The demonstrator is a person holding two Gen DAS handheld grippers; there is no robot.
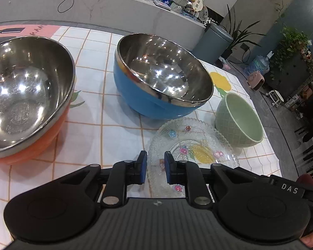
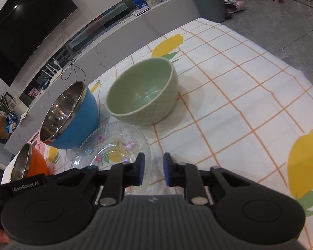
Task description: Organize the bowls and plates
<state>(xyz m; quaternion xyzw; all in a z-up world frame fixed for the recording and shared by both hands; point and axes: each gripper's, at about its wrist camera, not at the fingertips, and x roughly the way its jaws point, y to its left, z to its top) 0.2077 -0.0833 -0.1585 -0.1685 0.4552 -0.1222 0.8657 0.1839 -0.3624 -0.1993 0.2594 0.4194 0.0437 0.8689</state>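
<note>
Above the glass plate [image 1: 189, 145], both hand-held grippers hover, jaws parted.

You have four dishes upright on the table: an orange steel-lined bowl [image 1: 29, 95] at far left, a blue steel-lined bowl [image 1: 160, 77] beside it, a clear glass plate [image 1: 189, 145] with floral print nearest you, and a green ceramic bowl [image 1: 240, 120] just beside the plate.

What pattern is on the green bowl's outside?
A raised diamond lattice on the green bowl; it shows best in the right wrist view.
</note>
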